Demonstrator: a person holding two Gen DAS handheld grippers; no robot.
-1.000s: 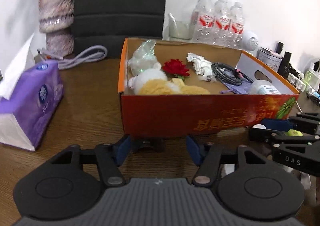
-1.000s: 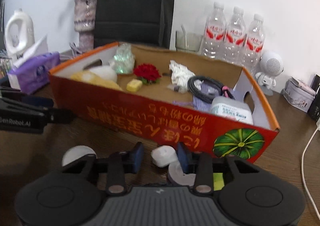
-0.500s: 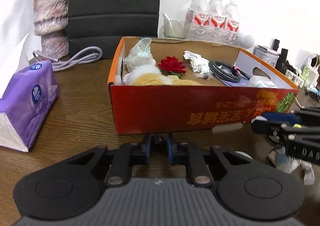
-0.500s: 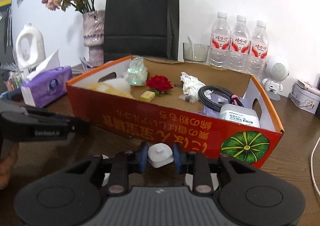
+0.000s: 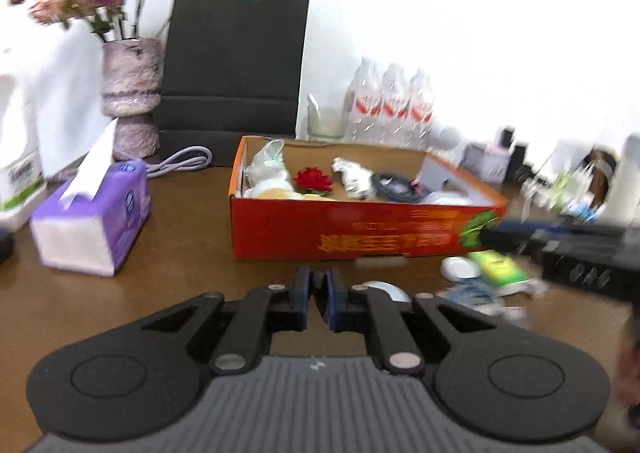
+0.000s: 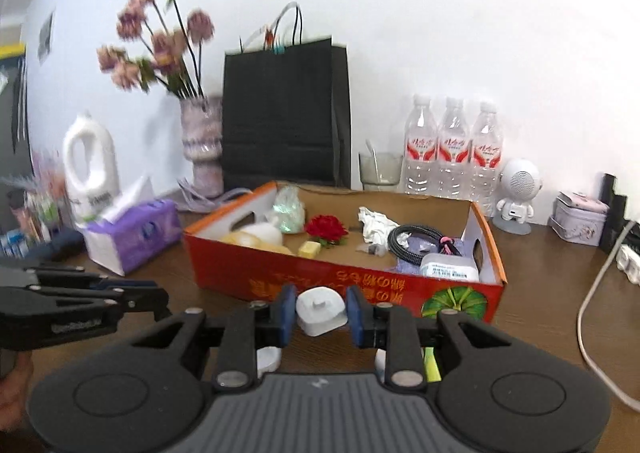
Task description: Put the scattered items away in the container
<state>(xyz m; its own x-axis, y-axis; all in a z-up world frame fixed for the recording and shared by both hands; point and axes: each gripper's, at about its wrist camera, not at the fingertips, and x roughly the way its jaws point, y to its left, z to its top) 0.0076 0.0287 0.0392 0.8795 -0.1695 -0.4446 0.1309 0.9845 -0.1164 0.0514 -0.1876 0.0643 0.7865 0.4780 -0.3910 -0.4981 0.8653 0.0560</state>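
Right wrist view: right gripper [image 6: 321, 311] has risen, clamped on the white squarish cap [image 6: 321, 310], near the red box [image 6: 340, 281]. Left gripper [image 5: 318, 295] has pinched together on something dark, unidentifiable.

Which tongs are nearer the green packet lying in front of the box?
Right. The right tongs, shut on a white cap, hang over the green packet. The left tongs, closed, sit well off to its left, before the red box.

A bright white wall [image 6: 440, 13] backs the brown wooden table [image 5: 168, 269], apparently evenly lit.
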